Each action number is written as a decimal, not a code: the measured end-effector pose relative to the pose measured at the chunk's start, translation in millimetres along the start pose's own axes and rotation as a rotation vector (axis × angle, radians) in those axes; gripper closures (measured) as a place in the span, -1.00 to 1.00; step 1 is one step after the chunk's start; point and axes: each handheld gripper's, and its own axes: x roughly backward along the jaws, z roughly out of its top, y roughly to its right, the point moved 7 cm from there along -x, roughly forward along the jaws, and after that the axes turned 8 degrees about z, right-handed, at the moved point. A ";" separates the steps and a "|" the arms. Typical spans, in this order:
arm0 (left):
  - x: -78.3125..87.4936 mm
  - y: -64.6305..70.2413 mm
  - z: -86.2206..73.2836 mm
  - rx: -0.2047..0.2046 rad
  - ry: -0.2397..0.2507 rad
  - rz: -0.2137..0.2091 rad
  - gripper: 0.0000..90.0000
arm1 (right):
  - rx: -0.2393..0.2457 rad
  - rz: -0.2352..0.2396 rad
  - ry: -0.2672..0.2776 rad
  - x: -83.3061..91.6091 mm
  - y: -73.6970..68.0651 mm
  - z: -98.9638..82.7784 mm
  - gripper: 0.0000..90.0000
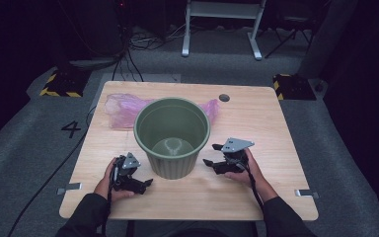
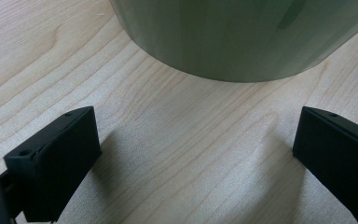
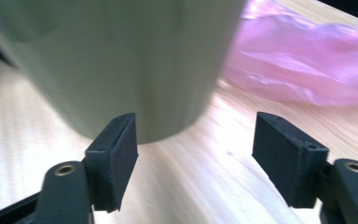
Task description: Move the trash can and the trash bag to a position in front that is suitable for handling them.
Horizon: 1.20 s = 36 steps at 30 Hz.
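So the green bin (image 1: 171,136) sat in the middle of the table (image 1: 276,128), empty, with both grippers parked low on either side of its base. The left gripper (image 1: 145,183) had its jaws spread wide with nothing between them, just bare wood, and the bin's wall was a little ahead of its tips. The right gripper (image 1: 210,154) was spread too, also gripping nothing, with the bin right in front of its one jaw and the pink bag (image 1: 123,109) lying farther off past the other.

What worried me: that bin looked way wider than either set of jaws could span, so a pinch on the curved wall would likely just skid off. If the 2 grippers pushed in from both sides unevenly, I figured the bin could slide or tip, since it narrowed toward the bottom. The bag was thin, crumpled and partly tucked behind the bin, so shoving the bin back could trap it. A grab at it might catch only 1 layer.
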 end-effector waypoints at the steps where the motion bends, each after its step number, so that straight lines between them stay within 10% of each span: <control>1: 0.0 -0.1 0.0 -0.001 0.000 0.000 -0.99 | -0.008 -0.018 0.000 1.7 5.3 -1.1 -0.27; 19: 0.1 -0.1 0.0 -0.002 -0.001 0.000 -0.99 | -0.077 -0.130 -0.003 -15.0 80.5 20.1 -0.21; 36: -0.1 1.1 0.1 0.006 0.004 0.005 -0.99 | -0.123 -0.125 -0.062 -62.4 107.1 26.4 -0.34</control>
